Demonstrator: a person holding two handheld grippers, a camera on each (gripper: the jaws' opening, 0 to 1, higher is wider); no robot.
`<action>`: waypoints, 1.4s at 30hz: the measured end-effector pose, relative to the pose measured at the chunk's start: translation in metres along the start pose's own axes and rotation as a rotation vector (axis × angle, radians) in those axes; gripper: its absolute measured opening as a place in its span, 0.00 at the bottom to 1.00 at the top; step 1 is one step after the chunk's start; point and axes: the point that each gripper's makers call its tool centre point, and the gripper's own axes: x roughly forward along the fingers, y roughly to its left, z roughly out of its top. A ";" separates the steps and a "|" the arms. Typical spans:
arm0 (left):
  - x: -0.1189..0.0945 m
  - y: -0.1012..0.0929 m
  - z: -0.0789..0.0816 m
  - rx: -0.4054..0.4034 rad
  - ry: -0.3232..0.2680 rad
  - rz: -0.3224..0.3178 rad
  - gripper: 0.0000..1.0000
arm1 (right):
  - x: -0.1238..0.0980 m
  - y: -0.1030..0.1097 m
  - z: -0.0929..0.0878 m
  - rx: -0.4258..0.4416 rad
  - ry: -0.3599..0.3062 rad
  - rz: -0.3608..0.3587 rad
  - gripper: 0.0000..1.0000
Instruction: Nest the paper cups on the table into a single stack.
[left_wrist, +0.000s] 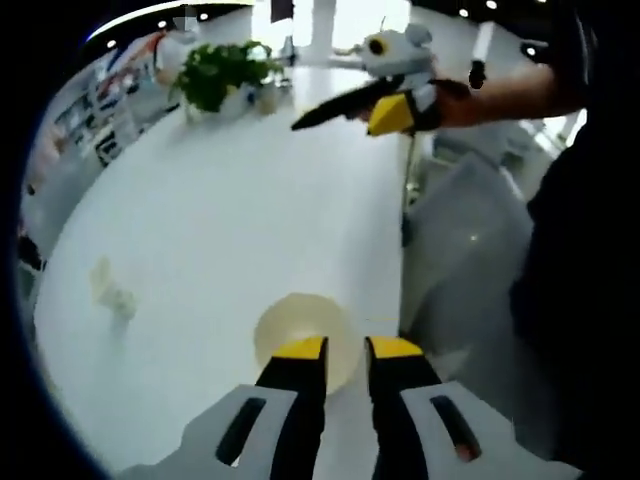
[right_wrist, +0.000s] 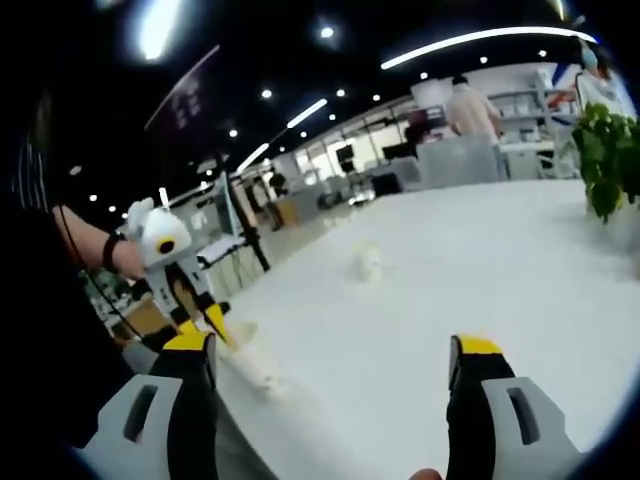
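Observation:
A cream paper cup stands open-mouthed near the right edge of the white table. My left gripper is on it, one jaw inside the mouth and one outside, shut on the cup's wall. A second pale cup lies further left on the table, and appears small and blurred mid-table in the right gripper view. My right gripper is open with nothing between its jaws. It hovers above the far table edge. The left gripper hangs at the table's near-left edge.
A potted green plant stands at the far end of the table, the same plant at the right edge of the other view. The table edge runs down the right side, with a pale chair beyond. A person stands far off.

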 end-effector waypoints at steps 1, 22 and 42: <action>-0.001 0.001 -0.001 0.008 0.003 0.006 0.12 | 0.000 0.001 0.000 0.000 0.001 0.001 0.94; -0.023 0.016 -0.002 -0.175 -0.184 0.085 0.19 | -0.001 -0.001 -0.006 -0.010 0.046 -0.013 0.94; -0.044 0.032 -0.008 -0.265 -0.312 0.173 0.46 | 0.000 0.007 -0.013 -0.015 0.085 -0.020 0.93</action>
